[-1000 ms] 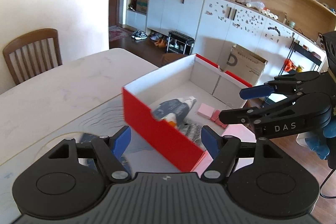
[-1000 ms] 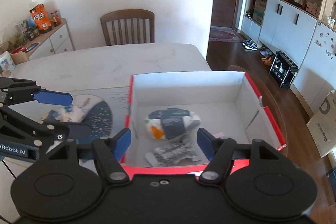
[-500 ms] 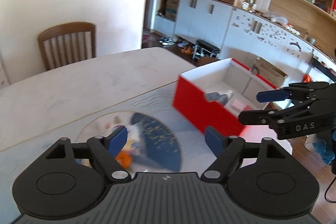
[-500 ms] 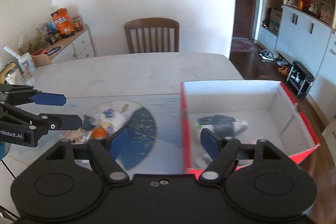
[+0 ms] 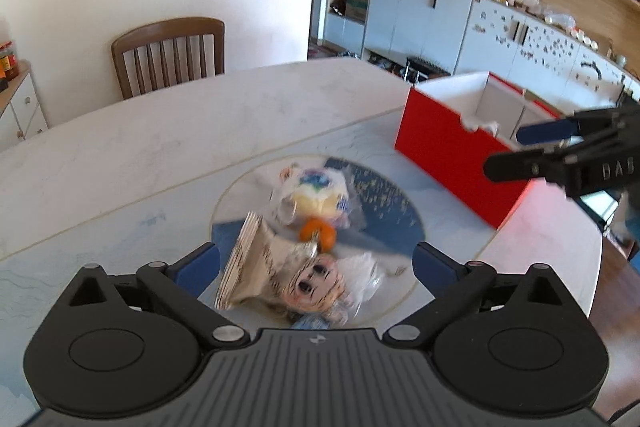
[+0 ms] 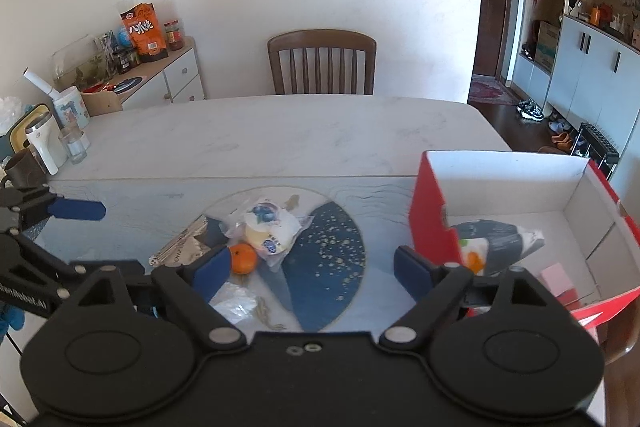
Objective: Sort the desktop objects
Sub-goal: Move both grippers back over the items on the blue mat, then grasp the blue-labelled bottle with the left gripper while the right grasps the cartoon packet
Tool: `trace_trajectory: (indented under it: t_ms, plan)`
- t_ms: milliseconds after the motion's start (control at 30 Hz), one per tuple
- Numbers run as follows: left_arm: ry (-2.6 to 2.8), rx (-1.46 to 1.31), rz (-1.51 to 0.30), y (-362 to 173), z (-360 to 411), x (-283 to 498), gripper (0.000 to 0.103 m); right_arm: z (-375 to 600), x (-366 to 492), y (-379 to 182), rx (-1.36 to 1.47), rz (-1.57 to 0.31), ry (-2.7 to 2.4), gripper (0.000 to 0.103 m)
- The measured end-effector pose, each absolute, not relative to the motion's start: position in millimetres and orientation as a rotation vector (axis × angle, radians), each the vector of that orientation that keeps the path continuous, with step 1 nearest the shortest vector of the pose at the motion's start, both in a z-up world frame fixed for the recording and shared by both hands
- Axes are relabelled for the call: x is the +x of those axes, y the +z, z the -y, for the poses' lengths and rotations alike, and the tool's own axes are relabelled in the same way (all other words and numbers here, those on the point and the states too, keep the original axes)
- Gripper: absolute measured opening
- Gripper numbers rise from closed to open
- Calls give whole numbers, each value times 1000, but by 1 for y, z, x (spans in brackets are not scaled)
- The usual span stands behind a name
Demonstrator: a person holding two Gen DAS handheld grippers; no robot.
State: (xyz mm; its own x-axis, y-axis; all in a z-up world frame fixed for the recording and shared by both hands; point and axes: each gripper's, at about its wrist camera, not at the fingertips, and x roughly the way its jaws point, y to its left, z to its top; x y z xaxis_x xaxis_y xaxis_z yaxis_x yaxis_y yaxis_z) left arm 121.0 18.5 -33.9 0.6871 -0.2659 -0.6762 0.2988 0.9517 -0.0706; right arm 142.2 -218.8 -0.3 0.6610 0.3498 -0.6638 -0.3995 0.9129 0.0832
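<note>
A small pile lies on the round blue-and-white mat (image 6: 328, 247): a bagged bun (image 5: 316, 195) (image 6: 268, 227), an orange (image 5: 318, 235) (image 6: 243, 258), a stack of cards (image 5: 248, 267) (image 6: 180, 247) and a bagged doll figure (image 5: 316, 287). My left gripper (image 5: 316, 265) (image 6: 72, 239) hovers over the pile. Its jaws are opening and its pads touch nothing. The right gripper (image 6: 312, 267) (image 5: 528, 149) hangs between the pile and the red box (image 5: 452, 151) (image 6: 432, 227), jaws opening and empty. A white-and-dark packet (image 6: 496, 239) and pink pieces (image 6: 556, 277) lie in the box.
A wooden chair (image 6: 322, 63) stands at the table's far side. Cups and a white tumbler (image 6: 44, 143) crowd the table's left edge. A sideboard (image 6: 160, 83) with snacks and jars stands behind them. The table (image 5: 552, 239) ends just right of the box.
Both grippers swung left, away from over the red box toward the pile on the mat. Both pairs of jaws spread wider.
</note>
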Motion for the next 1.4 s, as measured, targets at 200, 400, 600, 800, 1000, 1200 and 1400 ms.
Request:
trace_trajectory:
  t_ms: [200,400,600,800,1000,1200,1400]
  plan:
    - [-334,71,-772,-63,-29,118,103,199,144,-15,-80,-753,416,88]
    - [-362,105,-781,-84,-30,117,103,182,145,-33,-89,-777,407,88]
    - [-391,129,-784,-98,-30,117,103,168,143,-44,-100,-784,414,88]
    - [-407,172,-793,-114,-29,118,103,150,143,-56,-115,-803,433,86]
    - [-420,188,-794,-125,-32,121,102,129,142,-68,-131,-825,452,85]
    - [-449,191,-795,-130,-33,124,101,109,141,-76,-140,-839,479,83]
    - [-470,201,-783,-132,-30,125,94,89,144,-87,-154,-856,492,80]
